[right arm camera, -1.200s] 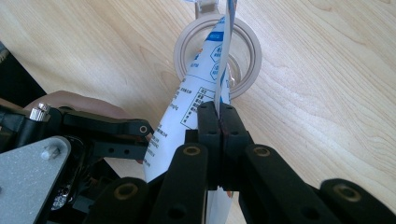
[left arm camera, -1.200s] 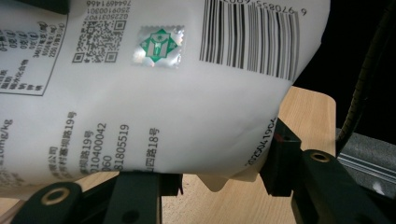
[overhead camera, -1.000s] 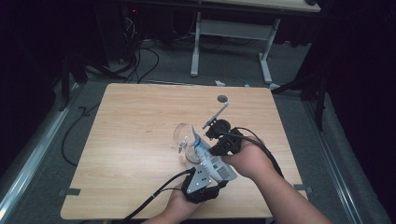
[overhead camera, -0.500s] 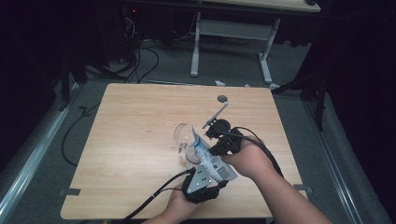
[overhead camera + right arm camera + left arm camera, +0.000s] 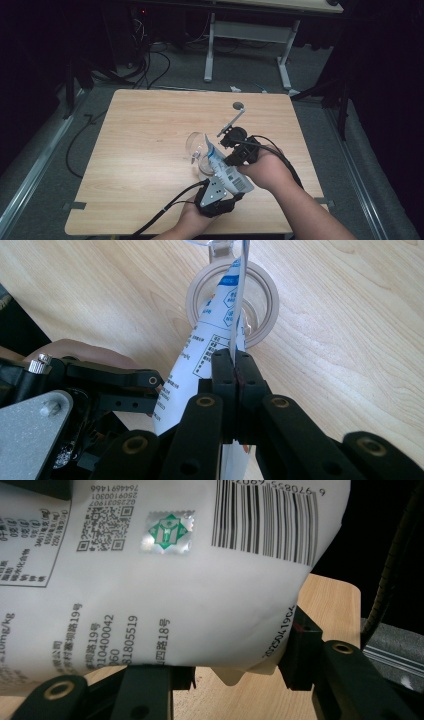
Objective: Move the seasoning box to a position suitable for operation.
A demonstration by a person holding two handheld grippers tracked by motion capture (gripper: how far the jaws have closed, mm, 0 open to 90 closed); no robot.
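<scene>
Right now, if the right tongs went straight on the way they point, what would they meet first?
Probably the glass jar: the right tongs, shut on the pouch, point at its mouth. Its depth below the pouch tip is unclear.

A white printed pouch [image 5: 222,167] is held tilted over a clear glass [image 5: 196,146] that lies near the middle of the wooden worktop [image 5: 140,145]. The pouch's lower end is gripped by the left tongs [image 5: 220,192], its upper part by the right tongs [image 5: 231,150]. Cables [image 5: 150,60] are seen on the floor beyond.
</scene>
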